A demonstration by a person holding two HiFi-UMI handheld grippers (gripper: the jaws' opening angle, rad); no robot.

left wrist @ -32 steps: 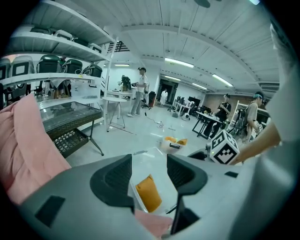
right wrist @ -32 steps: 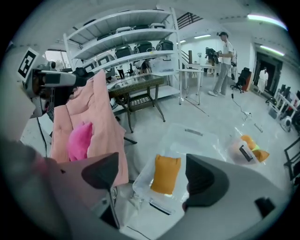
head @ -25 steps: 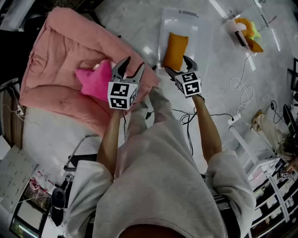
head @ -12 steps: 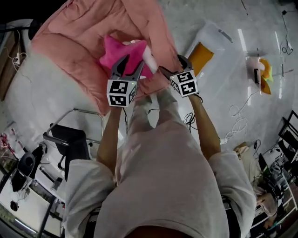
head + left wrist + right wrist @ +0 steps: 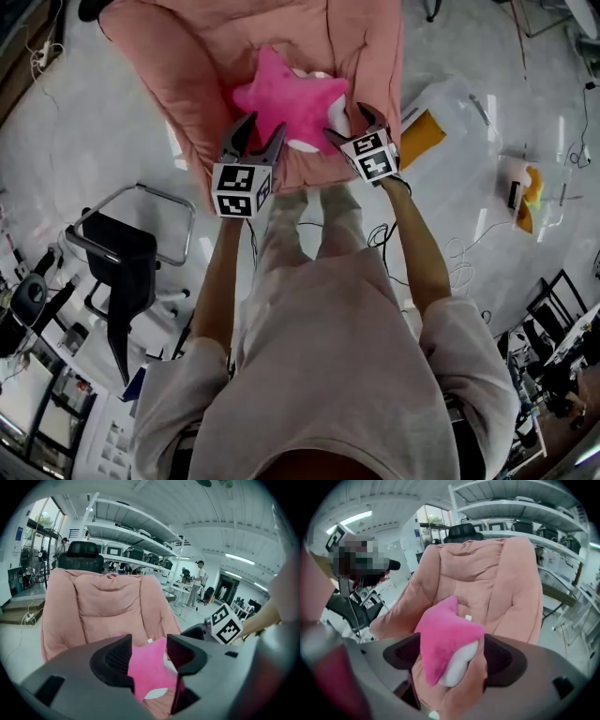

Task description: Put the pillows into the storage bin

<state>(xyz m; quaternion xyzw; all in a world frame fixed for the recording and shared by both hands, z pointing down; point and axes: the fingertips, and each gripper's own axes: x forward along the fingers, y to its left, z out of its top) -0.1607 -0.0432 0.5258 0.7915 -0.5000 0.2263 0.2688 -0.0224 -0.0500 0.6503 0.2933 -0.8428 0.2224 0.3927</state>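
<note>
Left gripper (image 5: 264, 127) and right gripper (image 5: 347, 122) reach forward side by side, jaws apart.

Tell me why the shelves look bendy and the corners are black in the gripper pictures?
Left gripper view: the wide-angle lens bows the white metal shelves and leaves black corners. Right gripper view: same curving and dark rim, and the pink star-shaped plush pillow looks huge up close. Head view: bright glare patches on the glossy pale floor.
</note>
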